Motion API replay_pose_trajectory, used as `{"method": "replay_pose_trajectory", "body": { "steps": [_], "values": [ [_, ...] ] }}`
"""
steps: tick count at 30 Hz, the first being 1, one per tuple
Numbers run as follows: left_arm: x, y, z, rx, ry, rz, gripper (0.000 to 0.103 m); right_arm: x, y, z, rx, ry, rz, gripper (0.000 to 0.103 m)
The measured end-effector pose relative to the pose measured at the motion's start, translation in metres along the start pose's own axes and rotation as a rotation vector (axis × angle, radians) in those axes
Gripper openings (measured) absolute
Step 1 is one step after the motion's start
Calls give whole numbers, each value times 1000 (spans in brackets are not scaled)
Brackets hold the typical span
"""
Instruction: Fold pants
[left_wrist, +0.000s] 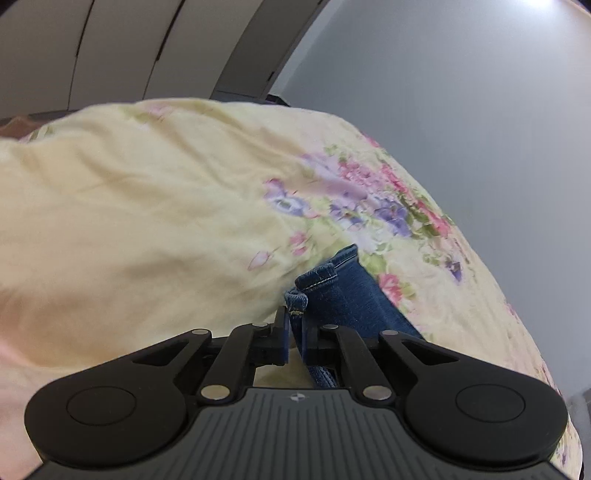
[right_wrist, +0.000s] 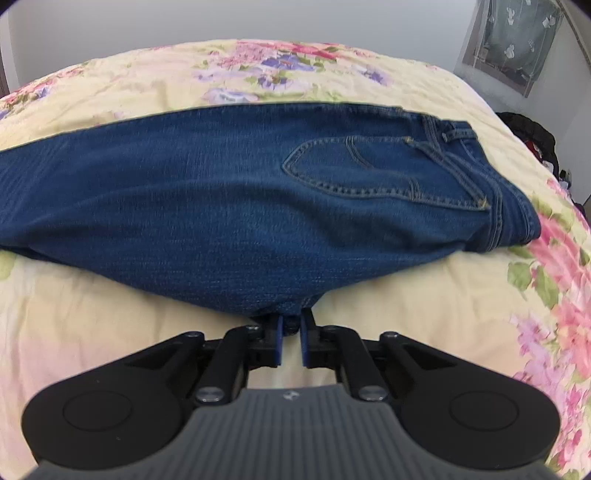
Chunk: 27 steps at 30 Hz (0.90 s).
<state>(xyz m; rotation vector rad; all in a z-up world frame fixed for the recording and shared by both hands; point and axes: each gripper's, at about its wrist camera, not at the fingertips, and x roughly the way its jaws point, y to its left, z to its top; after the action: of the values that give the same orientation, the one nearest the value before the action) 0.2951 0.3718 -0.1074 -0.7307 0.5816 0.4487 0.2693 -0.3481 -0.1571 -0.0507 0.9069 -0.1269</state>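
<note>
Blue jeans (right_wrist: 229, 192) lie across the floral bedspread, folded lengthwise, back pocket (right_wrist: 351, 170) up and waistband at the right. My right gripper (right_wrist: 290, 325) is shut on the near edge of the jeans at mid-length. In the left wrist view my left gripper (left_wrist: 294, 325) is shut on the hem end of a jeans leg (left_wrist: 332, 288), which runs off to the right over the bed.
The pale yellow bedspread (left_wrist: 147, 206) with pink and purple flowers covers the bed. A grey wall (left_wrist: 461, 92) stands beyond it. Dark clothing (right_wrist: 532, 136) lies past the bed's right edge, below a curtained window (right_wrist: 517, 40).
</note>
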Motion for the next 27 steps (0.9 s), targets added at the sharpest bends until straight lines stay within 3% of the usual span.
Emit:
{"method": "replay_pose_trajectory", "body": {
  "steps": [6,10,13,16,19,22,27],
  "values": [
    [30,25,-16,-20,74,84,7,14,-10,-1,-23,66,-13,0],
    [36,40,-23,-55,89,54,7,22,-11,-6,-15,81,-9,0],
    [26,46,-17,-84,102,58,16,20,-13,-5,-4,106,19,3],
    [10,45,-10,-21,94,114,16,12,-17,-5,5,111,22,13],
    [-9,39,-4,-11,52,56,16,-1,-26,-5,7,99,31,23],
    [-18,9,-4,79,24,16,21,-17,-42,0,23,68,14,24],
    [-4,-52,-26,286,39,43,24,-29,-87,19,129,13,-55,24]
  ]
}}
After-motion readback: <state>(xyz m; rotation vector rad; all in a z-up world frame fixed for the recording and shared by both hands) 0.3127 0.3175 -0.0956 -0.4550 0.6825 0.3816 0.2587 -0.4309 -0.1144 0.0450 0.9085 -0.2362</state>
